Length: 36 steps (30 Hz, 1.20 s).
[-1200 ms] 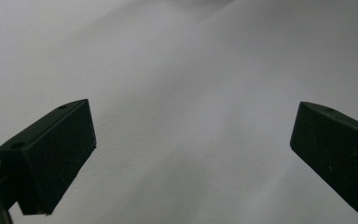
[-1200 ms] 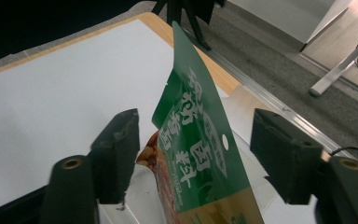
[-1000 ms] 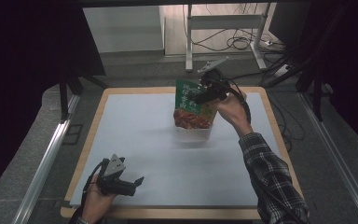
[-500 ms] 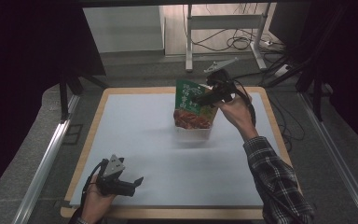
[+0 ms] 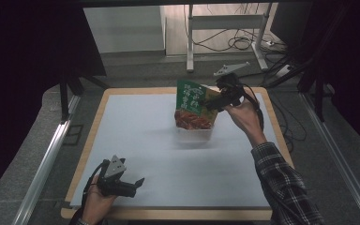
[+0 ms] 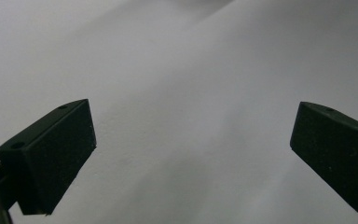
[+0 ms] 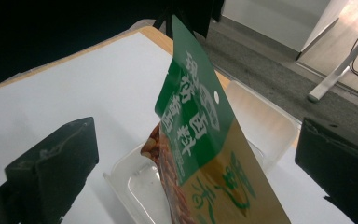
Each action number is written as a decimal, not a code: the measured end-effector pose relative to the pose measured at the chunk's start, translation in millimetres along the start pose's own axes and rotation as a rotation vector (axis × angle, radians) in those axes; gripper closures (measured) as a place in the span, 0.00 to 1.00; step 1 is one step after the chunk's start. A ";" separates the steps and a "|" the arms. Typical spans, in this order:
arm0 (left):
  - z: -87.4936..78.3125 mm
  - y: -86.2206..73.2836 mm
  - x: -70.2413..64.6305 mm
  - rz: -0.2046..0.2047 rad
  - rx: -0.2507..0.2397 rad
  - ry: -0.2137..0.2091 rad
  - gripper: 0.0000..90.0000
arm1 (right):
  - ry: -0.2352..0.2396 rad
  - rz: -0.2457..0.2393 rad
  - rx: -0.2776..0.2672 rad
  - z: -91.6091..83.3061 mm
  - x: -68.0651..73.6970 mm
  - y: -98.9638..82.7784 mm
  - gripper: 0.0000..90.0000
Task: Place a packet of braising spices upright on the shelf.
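Item one: green snack pouch [image 5: 193,104], standing tilted in a clear plastic container [image 5: 198,133], upper centre of the high frame. I am seeing the right gripper [image 5: 214,102] sitting at the pouch's right edge; in its own view the jaws are spreading wide, the pouch [image 7: 200,140] between them untouched. Item two: left gripper [image 5: 133,183], lower left, jaws gaping wide over the white table mat [image 5: 136,136].

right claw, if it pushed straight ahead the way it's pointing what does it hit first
Most likely the green snack bag, which stands between its open jaws, dead ahead. The clear plastic container lies beyond and below it. Depth is hard to judge.
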<state>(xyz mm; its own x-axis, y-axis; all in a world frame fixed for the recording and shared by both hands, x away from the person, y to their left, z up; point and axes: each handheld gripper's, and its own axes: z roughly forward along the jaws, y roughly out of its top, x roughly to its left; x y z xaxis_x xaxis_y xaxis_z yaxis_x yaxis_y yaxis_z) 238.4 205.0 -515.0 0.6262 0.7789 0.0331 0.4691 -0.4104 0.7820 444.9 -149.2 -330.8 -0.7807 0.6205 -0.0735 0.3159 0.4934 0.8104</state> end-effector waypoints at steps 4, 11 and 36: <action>0.2 0.1 -0.2 0.001 0.000 0.001 0.00 | 0.001 -0.001 0.000 -4.4 0.1 -3.5 0.00; 0.0 0.1 -0.2 0.001 -0.001 0.001 0.00 | -0.006 -0.007 -0.002 -11.4 0.6 -8.2 0.00; 0.9 -0.2 -0.8 -0.001 -0.001 0.000 0.00 | -0.022 0.006 0.003 -28.0 4.7 -36.2 0.00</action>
<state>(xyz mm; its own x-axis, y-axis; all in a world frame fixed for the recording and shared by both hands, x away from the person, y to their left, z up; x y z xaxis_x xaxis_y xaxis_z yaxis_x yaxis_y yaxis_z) 238.3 204.0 -515.7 0.6257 0.7794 0.0327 0.4687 -0.4092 0.7829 414.6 -181.2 -344.2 -0.7669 0.6366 -0.0814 0.3223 0.4917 0.8089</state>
